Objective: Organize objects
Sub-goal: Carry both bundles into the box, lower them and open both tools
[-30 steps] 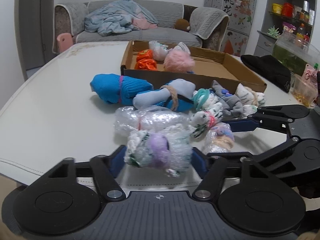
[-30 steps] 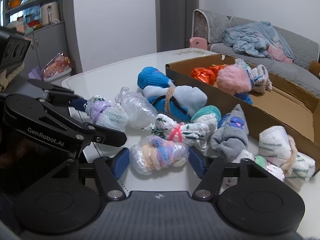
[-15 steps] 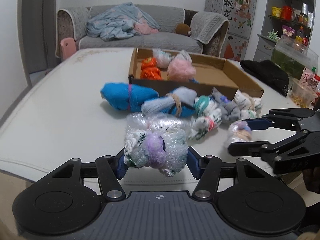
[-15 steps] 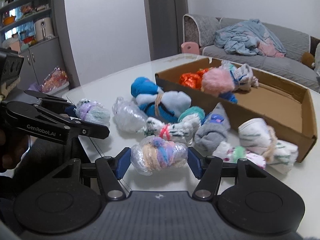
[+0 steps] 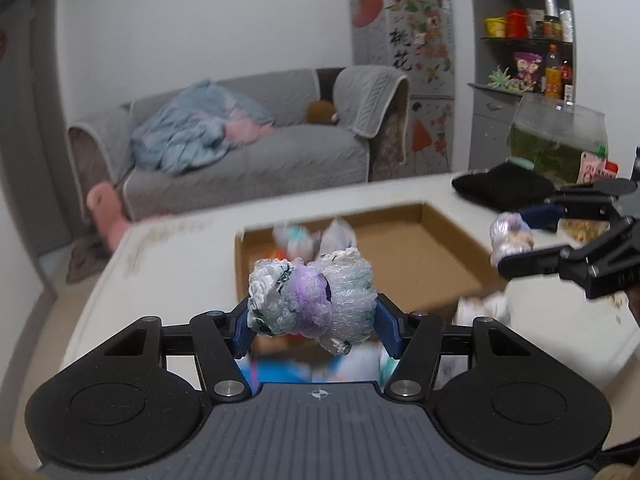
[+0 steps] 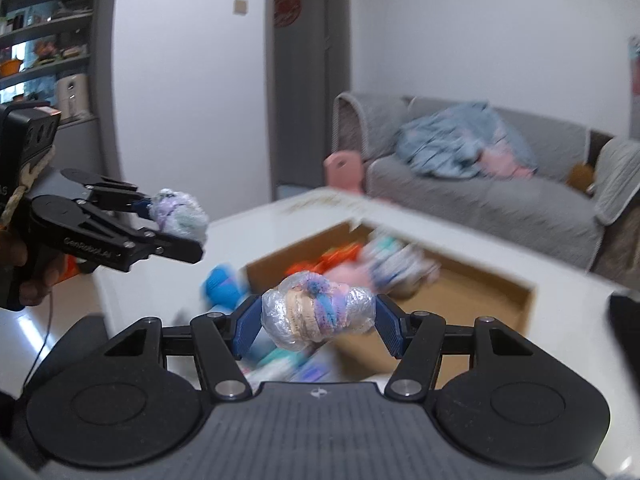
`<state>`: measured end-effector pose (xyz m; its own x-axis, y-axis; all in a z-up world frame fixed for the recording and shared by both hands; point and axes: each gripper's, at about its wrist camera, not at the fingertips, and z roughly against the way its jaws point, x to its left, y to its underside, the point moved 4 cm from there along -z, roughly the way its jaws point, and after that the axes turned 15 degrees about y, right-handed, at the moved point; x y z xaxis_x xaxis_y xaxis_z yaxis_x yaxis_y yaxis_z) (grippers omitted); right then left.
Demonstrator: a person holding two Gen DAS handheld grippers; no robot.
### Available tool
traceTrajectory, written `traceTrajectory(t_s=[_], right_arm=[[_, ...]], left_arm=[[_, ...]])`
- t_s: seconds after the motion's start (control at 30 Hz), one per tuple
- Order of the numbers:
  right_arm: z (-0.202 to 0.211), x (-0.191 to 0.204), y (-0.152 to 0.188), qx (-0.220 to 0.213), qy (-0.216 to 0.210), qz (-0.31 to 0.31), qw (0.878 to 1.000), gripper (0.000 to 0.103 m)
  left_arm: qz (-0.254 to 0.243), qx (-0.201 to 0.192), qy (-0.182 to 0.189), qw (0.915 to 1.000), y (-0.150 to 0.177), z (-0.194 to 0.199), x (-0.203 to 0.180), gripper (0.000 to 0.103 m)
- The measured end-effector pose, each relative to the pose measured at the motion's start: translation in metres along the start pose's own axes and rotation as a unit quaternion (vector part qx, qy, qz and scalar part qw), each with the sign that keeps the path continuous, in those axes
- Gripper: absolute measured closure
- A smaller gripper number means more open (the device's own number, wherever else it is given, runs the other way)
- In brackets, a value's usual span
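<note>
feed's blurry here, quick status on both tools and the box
Left tool shut on purple wrapped bundle. Right tool shut on pastel wrapped bundle. Both held above table, cardboard box ahead. Nothing in the way.

Box (image 5: pixel 432 256): on the table (image 5: pixel 168 264), bundles inside its far-left corner.
Sofa (image 5: pixel 248 160): behind the table.
Loose bundles (image 6: pixel 224 284): before the box.

both claws (image 5: pixel 314 320) (image 6: pixel 318 322) risen, bundles (image 5: pixel 312 300) (image 6: pixel 318 314) lifted
</note>
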<state>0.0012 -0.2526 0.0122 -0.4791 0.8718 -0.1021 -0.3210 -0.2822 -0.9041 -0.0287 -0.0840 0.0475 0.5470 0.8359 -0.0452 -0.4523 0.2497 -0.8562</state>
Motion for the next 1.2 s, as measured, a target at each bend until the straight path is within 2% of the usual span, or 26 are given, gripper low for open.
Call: traceTrajectory(t_s=[0.2, 0.3, 0.43, 0.63, 0.83, 1.0, 1.1, 1.2], right_arm=[[-0.030, -0.063, -0.041, -0.015, 0.048, -0.006, 0.999, 0.046], [-0.058, -0.082, -0.051, -0.010, 0.058, -0.002, 0.998, 0.046], [-0.097, -0.099, -0.056, 0.005, 0.062, -0.001, 0.998, 0.046], [-0.132, -0.114, -0.047, 0.041, 0.048, 0.028, 0.998, 0.046], [-0.172, -0.130, -0.030, 0.084, 0.052, 0.052, 0.994, 0.046], [-0.196, -0.126, -0.016, 0.113, 0.044, 0.079, 0.989, 0.046], [-0.207, -0.118, -0.011, 0.120, 0.038, 0.101, 0.987, 0.046], [-0.214, -0.112, -0.004, 0.129, 0.025, 0.123, 0.984, 0.046]], left_arm=[[-0.009, -0.003, 0.031, 0.9995, -0.064, -0.049, 0.004, 0.037], [-0.003, 0.004, 0.058, 0.9983, -0.086, -0.087, -0.002, 0.037], [-0.024, 0.026, 0.081, 0.9961, -0.101, -0.147, -0.010, 0.037], [-0.056, 0.070, 0.103, 0.9906, -0.100, -0.222, -0.002, 0.037], [-0.045, 0.117, 0.125, 0.9843, -0.075, -0.277, 0.012, 0.038], [-0.054, 0.137, 0.139, 0.9792, -0.053, -0.300, 0.022, 0.038], [-0.086, 0.156, 0.132, 0.9751, -0.045, -0.312, 0.028, 0.038], [-0.097, 0.167, 0.128, 0.9728, -0.044, -0.317, 0.035, 0.038]])
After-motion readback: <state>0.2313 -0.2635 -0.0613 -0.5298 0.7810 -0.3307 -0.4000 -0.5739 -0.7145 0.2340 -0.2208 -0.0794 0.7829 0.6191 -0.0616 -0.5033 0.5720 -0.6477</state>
